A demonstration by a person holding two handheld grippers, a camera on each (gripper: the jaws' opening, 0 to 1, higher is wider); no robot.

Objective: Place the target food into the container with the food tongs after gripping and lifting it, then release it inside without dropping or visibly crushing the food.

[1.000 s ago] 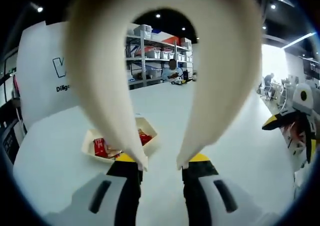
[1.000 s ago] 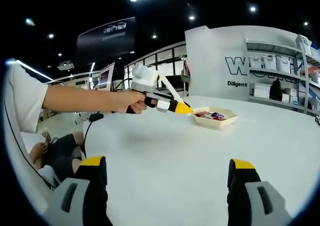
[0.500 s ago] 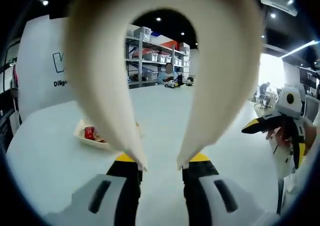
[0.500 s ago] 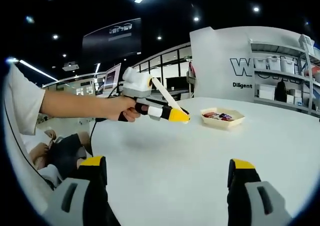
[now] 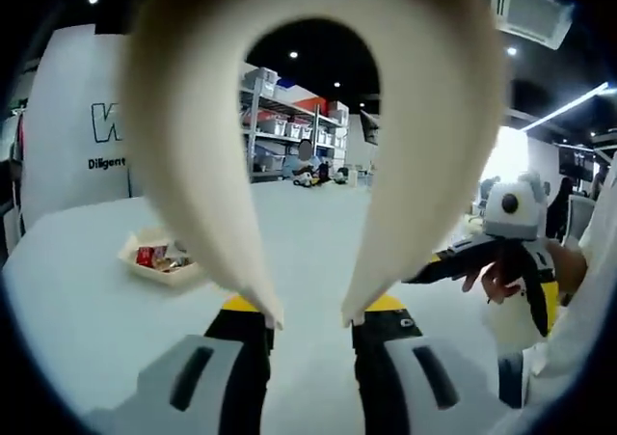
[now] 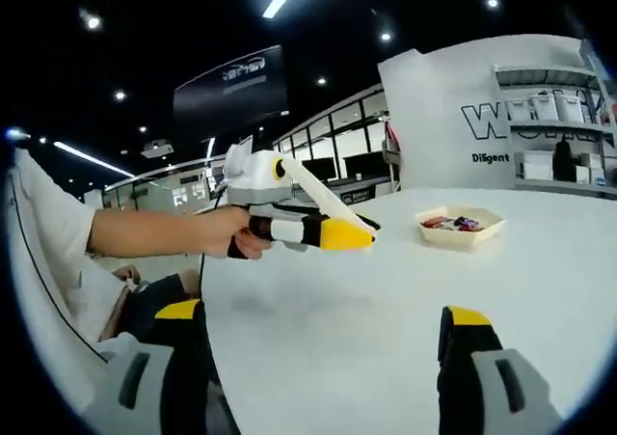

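Your left gripper (image 5: 310, 321) is clamped on the tongs (image 5: 318, 146): in the left gripper view its jaws press the two cream arms just below their lower ends, and the arms rise away from it and join in a loop at the top. The tong tips are cut off by the upper edge, so whether they hold anything cannot be told. In the right gripper view your left hand (image 6: 234, 234) holds the left gripper (image 6: 345, 236) level above the table (image 6: 386, 319), forearm reaching in from the left, with the tongs' arms (image 6: 318, 196) slanting up and back from the yellow jaw tips. Your right gripper (image 6: 318, 334) is released, its jaws spread wide with only table between them; the left gripper view shows it (image 5: 429, 273) off to the right, held by your right hand (image 5: 506, 281), jaws pointing left. The tray (image 5: 159, 264) sits ahead and left of the left gripper, well apart, partly hidden by the left tong arm. It holds the food (image 5: 154, 256), red packets too small to identify. From the right gripper the tray (image 6: 461, 230) lies far ahead and right, beyond the left gripper, food (image 6: 453, 223) inside.
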